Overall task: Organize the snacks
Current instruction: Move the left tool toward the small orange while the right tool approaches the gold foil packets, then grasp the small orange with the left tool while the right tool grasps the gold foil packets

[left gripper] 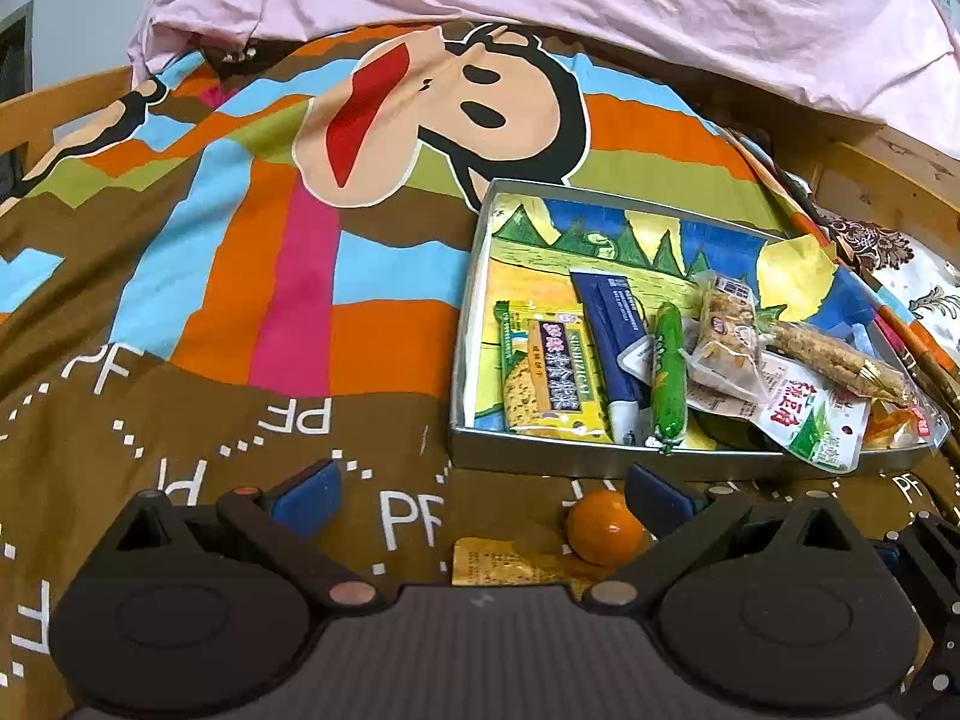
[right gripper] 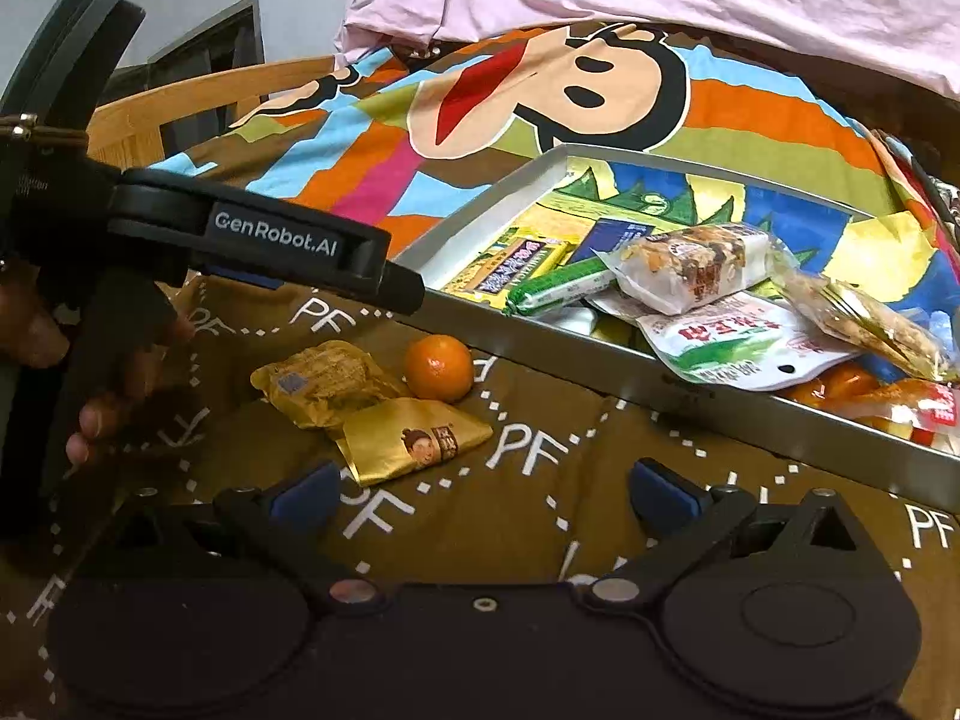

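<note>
From your left wrist view, your left gripper (left gripper: 483,495) hangs spread wide and empty over the bed cover (left gripper: 210,300), its two blue fingertips (left gripper: 306,489) well apart. Just ahead and to the right sits one metal tray (left gripper: 540,456) with a painted floor. In it you can count one yellow packet (left gripper: 549,372), one blue packet (left gripper: 606,336), one green sausage (left gripper: 669,375), one clear-wrapped cake (left gripper: 723,333), one grain stick (left gripper: 834,354), one white-and-green pouch (left gripper: 804,414) and an orange-red packet (left gripper: 900,423) half hidden at the near right corner. One orange (left gripper: 603,528) lies on the cover outside the tray, just beside your right fingertip, with the edge of one gold packet (left gripper: 510,561) near it. A pink sheet (left gripper: 540,0) is bunched at the far end. From your right wrist view, your right gripper (right gripper: 483,495) is also spread wide, gripping nothing, low over the cover. Ahead of it, outside the tray's near wall (right gripper: 660,384), lie three loose items: the orange (right gripper: 438,369), one crumpled gold wrapper (right gripper: 324,384) touching it, and one flat gold packet (right gripper: 414,441) overlapping that wrapper. Your left gripper's body (right gripper: 270,240) crosses the left side, held by your hand (right gripper: 108,372). The tray's snacks are piled toward its near side, the pouch (right gripper: 738,342) draped over the rim.
</note>
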`<state>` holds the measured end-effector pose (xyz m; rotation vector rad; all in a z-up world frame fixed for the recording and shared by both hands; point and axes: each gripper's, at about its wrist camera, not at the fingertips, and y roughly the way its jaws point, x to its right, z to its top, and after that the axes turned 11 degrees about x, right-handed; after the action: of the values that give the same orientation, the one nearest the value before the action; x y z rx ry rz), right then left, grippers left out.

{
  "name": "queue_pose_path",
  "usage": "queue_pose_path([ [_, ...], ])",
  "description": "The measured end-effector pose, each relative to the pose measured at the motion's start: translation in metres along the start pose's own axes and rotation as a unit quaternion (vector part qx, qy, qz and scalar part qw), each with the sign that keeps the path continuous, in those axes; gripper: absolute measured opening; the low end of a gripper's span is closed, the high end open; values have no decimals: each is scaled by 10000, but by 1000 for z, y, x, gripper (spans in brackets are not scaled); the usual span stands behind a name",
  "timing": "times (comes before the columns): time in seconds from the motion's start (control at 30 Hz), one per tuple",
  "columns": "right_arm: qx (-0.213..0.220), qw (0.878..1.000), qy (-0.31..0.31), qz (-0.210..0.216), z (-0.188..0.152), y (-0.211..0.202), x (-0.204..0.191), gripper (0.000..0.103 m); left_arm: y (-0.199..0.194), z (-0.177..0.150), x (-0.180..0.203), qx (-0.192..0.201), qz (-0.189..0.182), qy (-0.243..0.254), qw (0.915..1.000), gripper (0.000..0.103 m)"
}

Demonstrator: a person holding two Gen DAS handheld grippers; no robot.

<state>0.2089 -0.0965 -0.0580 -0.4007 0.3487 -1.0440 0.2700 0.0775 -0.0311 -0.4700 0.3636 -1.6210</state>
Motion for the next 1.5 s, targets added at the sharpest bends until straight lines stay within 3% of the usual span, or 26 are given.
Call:
queue_pose_path([
  [0.73,-44,9972,-2,742,11,31,-9,102,17,-7,-12,-154,-234,-165,9995,102],
  [1.0,-151,9926,-109,1197,14,50,-12,102,19,-7,-13,-118,-317,-198,9992,102],
  [1.23,-103,9875,-50,1574,8,50,-10,93,19,-6,-8,-152,-714,-197,9971,102],
  [1.5,-88,9872,78,1588,3,47,-6,90,30,-6,9,-404,-1216,-165,9916,101],
])
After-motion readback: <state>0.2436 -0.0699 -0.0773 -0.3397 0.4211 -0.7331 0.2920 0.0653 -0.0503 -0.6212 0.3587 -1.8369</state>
